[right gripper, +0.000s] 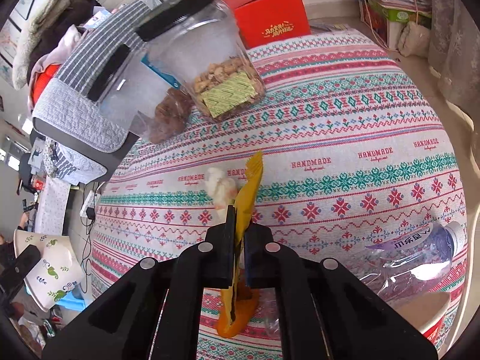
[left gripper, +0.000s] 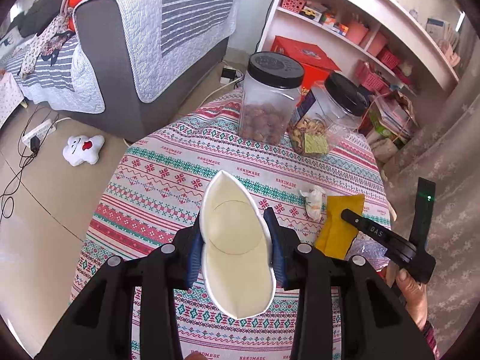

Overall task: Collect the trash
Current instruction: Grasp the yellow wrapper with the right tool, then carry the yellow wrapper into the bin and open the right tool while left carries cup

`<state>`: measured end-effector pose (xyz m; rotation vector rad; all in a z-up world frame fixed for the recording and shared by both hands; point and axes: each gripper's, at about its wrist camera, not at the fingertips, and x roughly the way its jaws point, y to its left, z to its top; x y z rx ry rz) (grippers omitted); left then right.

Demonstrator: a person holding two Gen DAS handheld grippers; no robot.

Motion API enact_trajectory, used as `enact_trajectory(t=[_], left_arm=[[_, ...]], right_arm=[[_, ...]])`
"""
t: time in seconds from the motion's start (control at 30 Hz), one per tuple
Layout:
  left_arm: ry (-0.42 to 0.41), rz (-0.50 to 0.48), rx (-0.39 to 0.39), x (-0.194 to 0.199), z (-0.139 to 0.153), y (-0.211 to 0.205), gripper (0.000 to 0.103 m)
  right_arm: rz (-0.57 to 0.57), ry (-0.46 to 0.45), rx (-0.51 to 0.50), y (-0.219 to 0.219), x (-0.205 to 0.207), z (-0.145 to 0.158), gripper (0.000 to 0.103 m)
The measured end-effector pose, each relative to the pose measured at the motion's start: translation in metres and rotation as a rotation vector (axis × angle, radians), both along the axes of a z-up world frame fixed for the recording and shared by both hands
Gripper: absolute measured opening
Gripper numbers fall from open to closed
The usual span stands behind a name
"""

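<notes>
Yellow wrapper (right gripper: 250,186) pinched, plastic bottle (right gripper: 420,258) cut off

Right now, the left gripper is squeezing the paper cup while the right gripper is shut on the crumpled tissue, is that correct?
Not quite: the right gripper is shut on the yellow wrapper, as the right wrist view shows; the crumpled tissue lies beside it. The left gripper does squeeze the paper cup.

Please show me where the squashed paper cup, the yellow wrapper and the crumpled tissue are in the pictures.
paper cup (left gripper: 237,258): left wrist view, on its cream inner wall.
yellow wrapper (right gripper: 250,186): right wrist view, on the part above the fingers.
crumpled tissue (left gripper: 314,202): left wrist view, on its middle.
</notes>
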<state>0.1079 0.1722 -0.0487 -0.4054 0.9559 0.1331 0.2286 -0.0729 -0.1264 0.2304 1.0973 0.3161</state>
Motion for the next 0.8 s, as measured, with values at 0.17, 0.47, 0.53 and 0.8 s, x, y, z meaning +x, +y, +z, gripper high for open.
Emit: enact_trajectory(t=[0.17, 0.47, 0.53, 0.8], left_arm=[[-0.045, 0.023, 0.003, -0.003, 0.008, 0.007, 0.038], [-0.110, 0.052, 0.039, -0.008, 0.019, 0.008, 0.038], [-0.125, 0.060, 0.050, -0.009, 0.022, 0.007, 0.038], [-0.222, 0.099, 0.150, -0.015, 0.040, -0.005, 0.038]], right_arm=[[0.043, -0.127, -0.008, 0.019, -0.023, 0.037, 0.001], [0.085, -0.310, 0.005, 0.029, -0.056, 0.089, 0.001], [0.086, -0.339, -0.006, 0.029, -0.061, 0.094, 0.001], [0.084, -0.480, -0.070, 0.028, -0.083, 0.118, 0.001]])
